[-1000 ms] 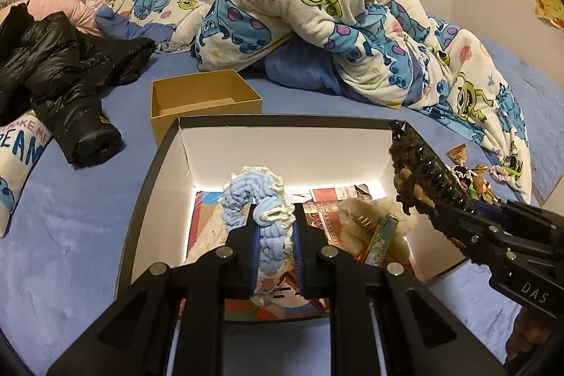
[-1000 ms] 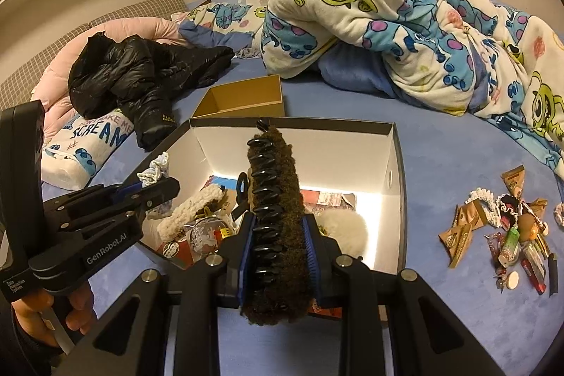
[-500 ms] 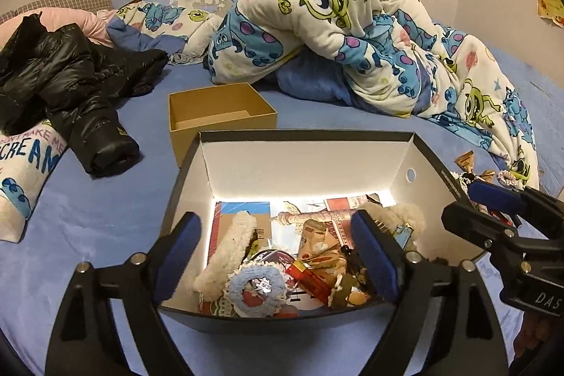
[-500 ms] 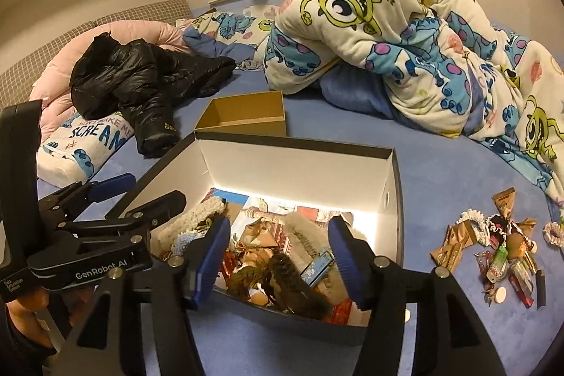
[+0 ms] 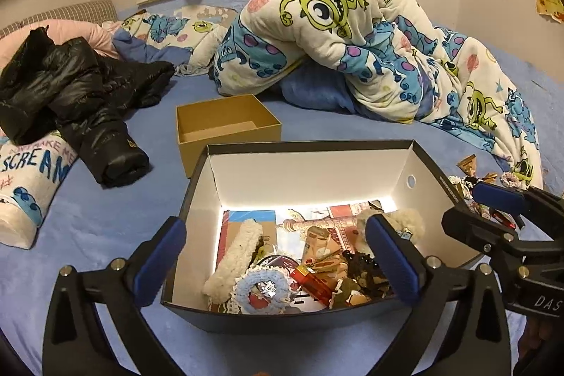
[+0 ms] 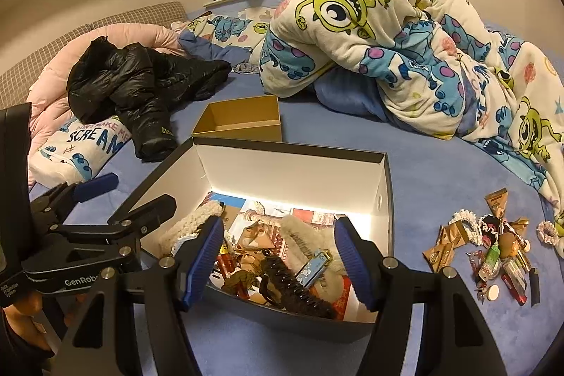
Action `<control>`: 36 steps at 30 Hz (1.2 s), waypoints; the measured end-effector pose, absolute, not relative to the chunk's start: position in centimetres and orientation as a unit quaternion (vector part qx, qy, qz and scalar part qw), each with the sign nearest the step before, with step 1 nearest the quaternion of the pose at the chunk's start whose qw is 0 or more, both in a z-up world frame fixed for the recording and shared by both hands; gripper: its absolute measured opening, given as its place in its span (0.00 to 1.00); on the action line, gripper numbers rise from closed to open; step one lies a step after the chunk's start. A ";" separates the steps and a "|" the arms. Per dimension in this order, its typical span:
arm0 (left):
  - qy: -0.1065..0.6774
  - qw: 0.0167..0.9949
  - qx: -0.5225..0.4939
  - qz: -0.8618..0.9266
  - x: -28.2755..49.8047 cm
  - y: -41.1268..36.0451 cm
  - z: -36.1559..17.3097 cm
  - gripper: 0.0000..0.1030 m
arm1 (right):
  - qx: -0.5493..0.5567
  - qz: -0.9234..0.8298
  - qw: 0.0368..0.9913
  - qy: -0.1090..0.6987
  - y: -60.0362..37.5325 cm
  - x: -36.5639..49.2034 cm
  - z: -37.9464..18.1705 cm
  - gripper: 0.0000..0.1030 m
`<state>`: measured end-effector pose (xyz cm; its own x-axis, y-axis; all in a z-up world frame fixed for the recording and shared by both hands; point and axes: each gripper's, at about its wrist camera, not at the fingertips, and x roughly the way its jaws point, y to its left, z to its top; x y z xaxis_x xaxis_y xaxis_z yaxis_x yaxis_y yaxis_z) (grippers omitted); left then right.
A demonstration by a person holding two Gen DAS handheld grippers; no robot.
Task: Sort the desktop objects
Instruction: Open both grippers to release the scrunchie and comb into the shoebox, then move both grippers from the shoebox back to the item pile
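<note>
The blue bed (image 5: 88, 228) is carrying everything. Just ahead of both tongs, the dark box (image 5: 282, 316) is sitting open, holding a blue scrunchie (image 5: 262, 288) and a dark hair clip (image 6: 296, 284). Beyond it a small tan box (image 5: 225, 125) is standing. The left tongs (image 5: 278, 256) and right tongs (image 6: 282, 256) are spreading wider, gripping nothing. Right of the right tongs, loose trinkets (image 6: 493, 249) are lying.
</note>
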<state>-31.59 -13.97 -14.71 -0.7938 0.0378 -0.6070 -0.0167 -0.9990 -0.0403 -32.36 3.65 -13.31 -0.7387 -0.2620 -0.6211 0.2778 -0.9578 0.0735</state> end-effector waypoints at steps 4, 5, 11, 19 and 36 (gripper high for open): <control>-0.028 0.028 -0.329 0.943 -31.6 -13.6 -14.6 1.00 | 0.332 -0.932 0.145 0.017 3.6 -32.2 -13.3 0.65; -0.032 0.025 -0.334 0.942 -31.6 -13.6 -14.5 1.00 | 0.333 -0.932 0.146 0.017 3.6 -32.2 -13.4 0.65; -0.030 0.014 -0.331 0.943 -29.1 -12.6 -12.6 1.00 | 0.331 -0.933 0.138 0.017 4.3 -30.5 -12.7 0.65; 0.001 0.000 -0.323 0.946 -23.2 -10.5 -9.5 1.00 | 0.326 -0.939 0.108 0.021 6.5 -25.0 -9.8 0.76; -0.043 0.017 -0.308 0.950 -15.3 -6.8 -8.3 1.00 | 0.314 -0.945 0.085 -0.021 11.8 -16.2 -7.0 0.76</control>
